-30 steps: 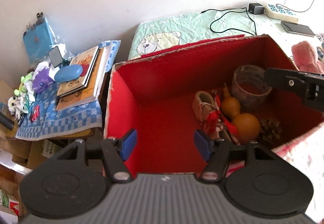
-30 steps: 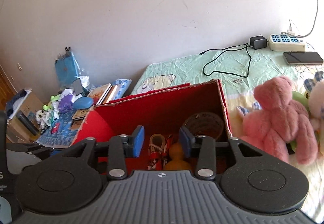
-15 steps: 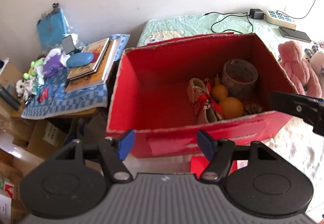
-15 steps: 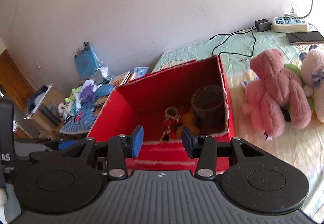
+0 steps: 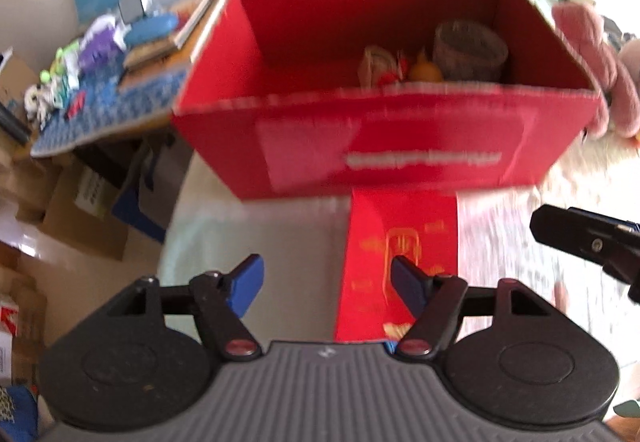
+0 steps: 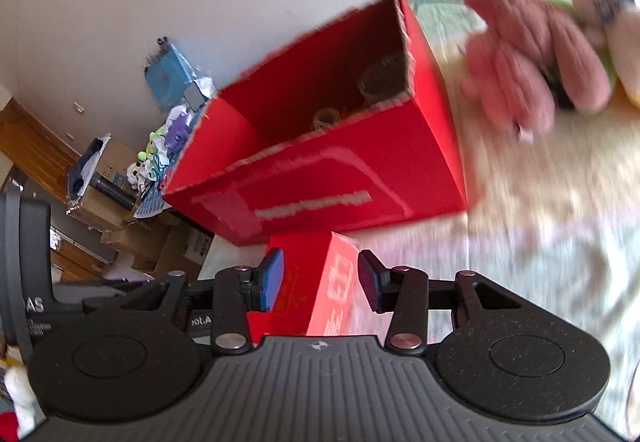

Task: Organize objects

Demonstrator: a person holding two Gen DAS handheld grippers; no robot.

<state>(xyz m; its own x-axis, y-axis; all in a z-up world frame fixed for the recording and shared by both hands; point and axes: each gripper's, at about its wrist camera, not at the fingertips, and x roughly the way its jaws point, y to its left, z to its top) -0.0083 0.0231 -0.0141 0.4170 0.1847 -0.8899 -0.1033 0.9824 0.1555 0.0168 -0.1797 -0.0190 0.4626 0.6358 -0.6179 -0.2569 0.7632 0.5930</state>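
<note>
Both views: bright daylight, soft shadows, heavy fisheye bending toward the dark corners. Motion blur smears the box (image 5: 384,138), worst on the bedding at 3 o'clock in the right view. Plush (image 6: 520,54) smeared. Floor glare at 9 o'clock, left view.

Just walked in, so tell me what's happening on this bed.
A person holds a claw in each hand over the bed, tidying things into the big open red cardboard box, which already holds a woven basket and an orange gourd. Both the left claw and the right claw are open and empty, above a flat red gift box lying in front.
</note>
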